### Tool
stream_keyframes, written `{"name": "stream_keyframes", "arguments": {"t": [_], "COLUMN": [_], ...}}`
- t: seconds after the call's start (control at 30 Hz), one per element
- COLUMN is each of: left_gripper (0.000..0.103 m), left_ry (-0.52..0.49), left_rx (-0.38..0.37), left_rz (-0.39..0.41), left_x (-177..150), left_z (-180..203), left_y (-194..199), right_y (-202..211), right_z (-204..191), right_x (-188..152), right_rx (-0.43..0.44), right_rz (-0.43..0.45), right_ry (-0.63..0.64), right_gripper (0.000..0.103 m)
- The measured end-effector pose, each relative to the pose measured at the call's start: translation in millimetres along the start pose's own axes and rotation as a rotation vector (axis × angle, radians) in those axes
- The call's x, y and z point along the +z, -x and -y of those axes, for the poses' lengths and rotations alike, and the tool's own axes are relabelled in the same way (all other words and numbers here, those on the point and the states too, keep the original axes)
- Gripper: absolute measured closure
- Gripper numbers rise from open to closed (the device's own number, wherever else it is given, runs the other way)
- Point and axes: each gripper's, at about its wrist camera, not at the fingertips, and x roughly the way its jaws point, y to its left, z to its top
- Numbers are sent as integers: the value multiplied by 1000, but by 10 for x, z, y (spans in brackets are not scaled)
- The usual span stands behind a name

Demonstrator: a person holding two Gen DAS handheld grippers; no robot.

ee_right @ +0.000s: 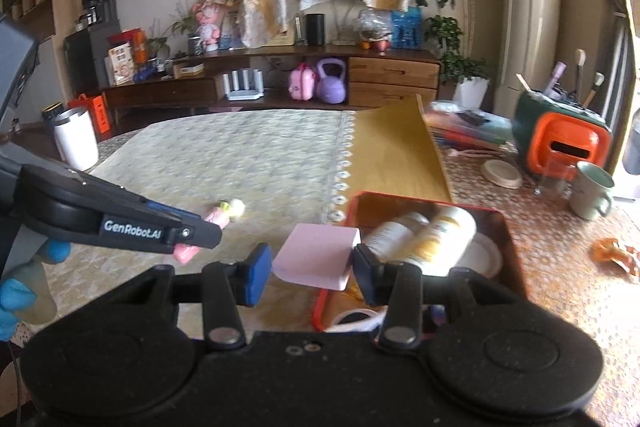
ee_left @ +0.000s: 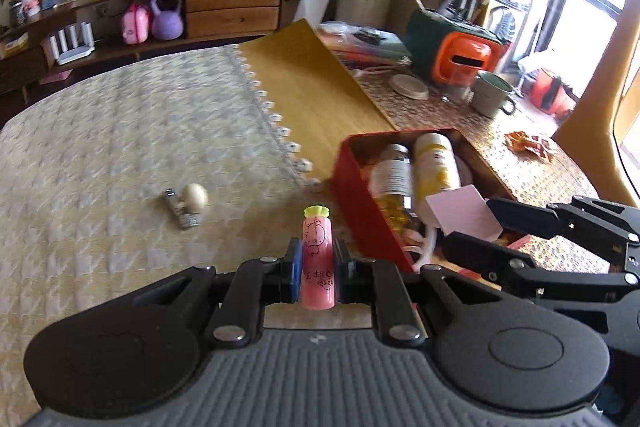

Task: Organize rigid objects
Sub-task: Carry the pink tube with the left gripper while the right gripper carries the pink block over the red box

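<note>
My left gripper (ee_left: 317, 263) is shut on a pink tube (ee_left: 317, 259) with a yellow-green cap, held above the patterned tablecloth (ee_left: 120, 147); it also shows in the right wrist view (ee_right: 200, 239). My right gripper (ee_right: 312, 267) is shut on a pink pad of notes (ee_right: 318, 259), just left of and over the near end of a red box (ee_right: 508, 239). The red box (ee_left: 352, 195) holds two bottles (ee_left: 434, 163). The right gripper (ee_left: 468, 231) with the pad (ee_left: 464, 213) shows in the left wrist view. A cream ball (ee_left: 195, 195) and a small metal clipper (ee_left: 180, 211) lie on the cloth.
A yellow mat (ee_left: 316, 95) lies behind the box. A green mug (ee_left: 490, 93), an orange and green holder (ee_left: 460, 55), a round lid (ee_left: 408, 85) and an orange wrapper (ee_left: 528, 143) sit at the right. A white tumbler (ee_right: 76, 139) stands at the left edge.
</note>
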Motion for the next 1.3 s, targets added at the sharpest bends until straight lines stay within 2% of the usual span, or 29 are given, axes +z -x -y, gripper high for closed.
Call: {"name": "stream_keyframes", "arguments": {"t": [0.67,0.87,1.3], "left_gripper": [87,87,87], "left_ry": [-118,-114,-79], "left_rx": [-83,-81,-70], "left_rz": [-74,-109,-165], "left_x": [72,93,132], "left_z": [850,927,887], "left_y": [-454,-661,-984], "right_y": [78,1,-233], "right_z": [790,938,998], "right_x": [-261,-318,-392], "right_rx": [-103,-113,-117], "right_rz": [-22,-41,-82], "right_ry": [-83,-101,-100], "right_gripper": [59,59,59]}}
